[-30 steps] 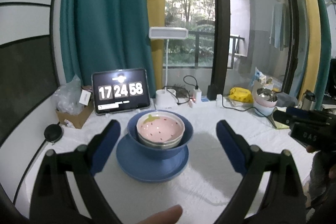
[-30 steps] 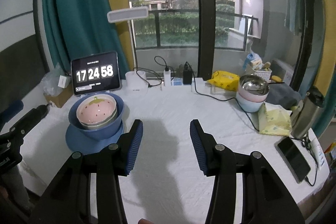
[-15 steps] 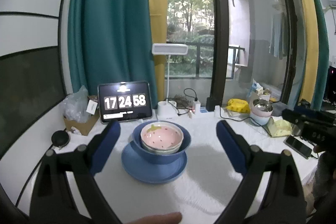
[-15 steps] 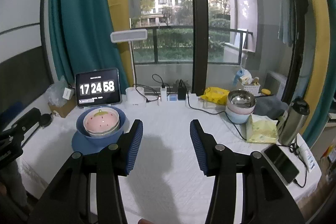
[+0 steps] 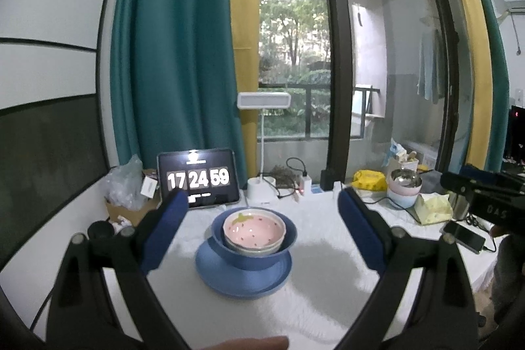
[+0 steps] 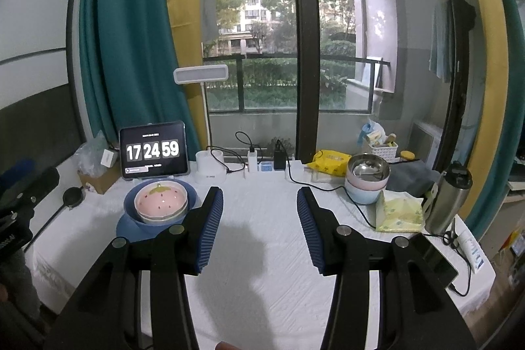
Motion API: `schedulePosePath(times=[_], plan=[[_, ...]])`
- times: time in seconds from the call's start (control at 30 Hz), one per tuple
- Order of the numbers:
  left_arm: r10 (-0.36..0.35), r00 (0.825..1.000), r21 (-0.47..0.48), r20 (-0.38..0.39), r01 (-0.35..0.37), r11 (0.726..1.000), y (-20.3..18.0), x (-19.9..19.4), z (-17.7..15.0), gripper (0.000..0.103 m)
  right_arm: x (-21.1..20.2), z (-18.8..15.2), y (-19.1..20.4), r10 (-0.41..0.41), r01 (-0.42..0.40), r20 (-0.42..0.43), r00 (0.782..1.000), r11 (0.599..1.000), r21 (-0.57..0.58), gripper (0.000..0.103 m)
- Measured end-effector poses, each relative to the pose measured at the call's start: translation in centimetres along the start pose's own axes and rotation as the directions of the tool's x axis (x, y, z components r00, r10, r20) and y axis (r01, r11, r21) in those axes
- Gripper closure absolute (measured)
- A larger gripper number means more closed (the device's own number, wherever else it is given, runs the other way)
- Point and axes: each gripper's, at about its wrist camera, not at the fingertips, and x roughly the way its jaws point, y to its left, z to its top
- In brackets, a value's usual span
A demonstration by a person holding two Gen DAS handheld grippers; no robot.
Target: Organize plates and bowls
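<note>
Altogether one blue plate (image 5: 242, 279) carries three nested bowls (image 5: 253, 230)

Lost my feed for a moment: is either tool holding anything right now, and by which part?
Nothing is held. The left tool and right tool are open and empty, away from the stacked pink strawberry bowl.
</note>
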Motion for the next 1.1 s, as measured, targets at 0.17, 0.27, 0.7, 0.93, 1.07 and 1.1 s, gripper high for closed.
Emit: schedulePosePath(times=[0.17,0.27,0.7,0.93,1.07,1.1], plan=[[-0.006,1.000,-0.003,0.013,0.006,1.000,0.09,-0.35,0.18,0.009,-0.55,0.33,0.10,-0.001,0.001,0.016,1.000,1.000,-0.002,0.053],[-0.008,1.000,-0.007,0.017,0.009,1.000,0.17,-0.44,0.18,0.009,-0.69,0.36,0.16,-0.002,0.002,0.019,1.000,1.000,-0.004,0.053],[-0.011,1.000,-0.016,0.018,0.011,1.000,0.48,-0.55,0.23,0.009,-0.93,0.57,0.32,-0.001,0.001,0.023,1.000,1.000,-0.006,0.053],[-0.012,1.000,-0.015,0.019,0.013,1.000,0.50,-0.63,0.22,0.009,-0.93,0.69,0.21,-0.003,0.003,0.024,1.000,1.000,-0.005,0.053],[-0.013,1.000,-0.015,0.019,0.013,1.000,0.48,-0.63,0.23,0.009,-0.91,0.69,0.19,-0.003,0.004,0.024,1.000,1.000,-0.005,0.053],[-0.013,1.000,-0.014,0.019,0.014,1.000,0.41,-0.63,0.23,0.009,-0.92,0.67,0.19,-0.003,0.003,0.024,1.000,1.000,-0.006,0.053]])
